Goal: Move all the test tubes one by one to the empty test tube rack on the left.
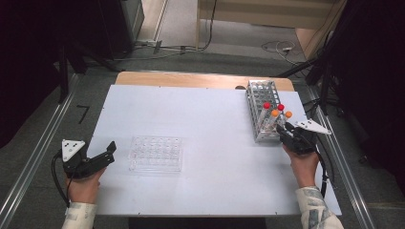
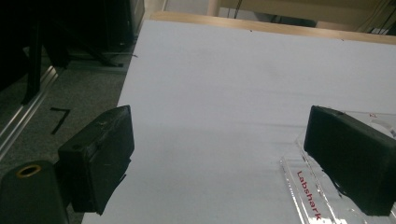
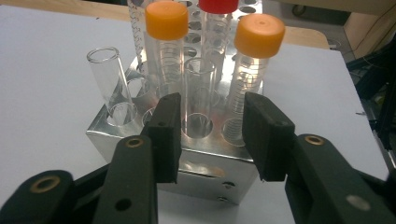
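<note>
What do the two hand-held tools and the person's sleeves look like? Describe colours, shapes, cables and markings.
Both tools are black. The left tool and the right tool each carry a pale grey three-cornered plate with dark dots on top, and a black cable trails from each. Their jaws are blocky, flat-faced black pads on arms with brass-ringed holes. The person wears pale sleeves with a faint grey-blue pattern.

Red lettering "Labshark" runs along the rim of the clear well plate in the left gripper view. A black mark shaped like the figure 7 sits on the grey floor beside the table.
</note>
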Action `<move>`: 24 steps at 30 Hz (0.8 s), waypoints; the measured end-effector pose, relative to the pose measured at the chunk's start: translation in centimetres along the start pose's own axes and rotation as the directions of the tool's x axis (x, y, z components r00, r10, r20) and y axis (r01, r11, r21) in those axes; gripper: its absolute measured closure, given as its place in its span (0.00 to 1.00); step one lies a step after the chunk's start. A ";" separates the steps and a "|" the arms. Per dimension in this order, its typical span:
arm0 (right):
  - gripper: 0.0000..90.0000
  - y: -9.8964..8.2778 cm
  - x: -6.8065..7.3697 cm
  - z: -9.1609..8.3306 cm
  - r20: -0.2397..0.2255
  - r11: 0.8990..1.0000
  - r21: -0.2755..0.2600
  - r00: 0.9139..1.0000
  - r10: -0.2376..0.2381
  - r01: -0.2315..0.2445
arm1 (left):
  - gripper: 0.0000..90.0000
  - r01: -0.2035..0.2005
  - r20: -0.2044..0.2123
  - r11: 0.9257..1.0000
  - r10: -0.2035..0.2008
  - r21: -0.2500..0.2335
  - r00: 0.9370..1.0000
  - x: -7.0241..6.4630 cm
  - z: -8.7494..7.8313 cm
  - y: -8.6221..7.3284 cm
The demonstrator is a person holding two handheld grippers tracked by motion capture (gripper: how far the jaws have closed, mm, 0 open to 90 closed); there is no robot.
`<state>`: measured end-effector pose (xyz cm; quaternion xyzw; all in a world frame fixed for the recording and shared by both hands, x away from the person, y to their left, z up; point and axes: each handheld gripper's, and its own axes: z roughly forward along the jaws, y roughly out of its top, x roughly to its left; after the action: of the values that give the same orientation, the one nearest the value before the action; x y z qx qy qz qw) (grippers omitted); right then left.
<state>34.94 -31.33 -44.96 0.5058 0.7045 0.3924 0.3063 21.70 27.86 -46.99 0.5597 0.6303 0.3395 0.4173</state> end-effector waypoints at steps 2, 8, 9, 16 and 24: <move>0.71 0.0 0.1 0.2 0.002 1.000 0.003 1.000 -0.006 0.006 | 0.10 0.002 -0.002 1.000 -0.002 0.000 1.000 0.0 0.0 0.0; 0.78 0.1 0.4 0.7 0.013 1.000 0.005 1.000 -0.013 0.013 | 0.10 0.002 -0.002 1.000 -0.002 0.001 1.000 0.1 -0.1 0.0; 0.78 0.1 0.4 0.7 0.013 1.000 0.005 1.000 -0.013 0.013 | 0.10 0.003 -0.004 1.000 -0.003 0.001 1.000 0.1 -0.1 0.0; 0.81 0.6 0.7 0.3 0.007 0.999 -0.023 1.000 -0.023 0.023 | 0.10 0.003 -0.002 1.000 -0.003 0.001 1.000 0.1 0.0 0.0; 0.82 2.3 0.5 -2.0 0.000 0.995 -0.096 1.000 0.002 -0.002 | 0.10 0.003 0.001 1.000 -0.003 0.009 1.000 0.0 0.0 0.0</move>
<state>34.22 -30.90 -41.99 0.4913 0.6844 0.4260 0.3297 21.72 27.89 -47.01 0.5609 0.6325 0.3358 0.4155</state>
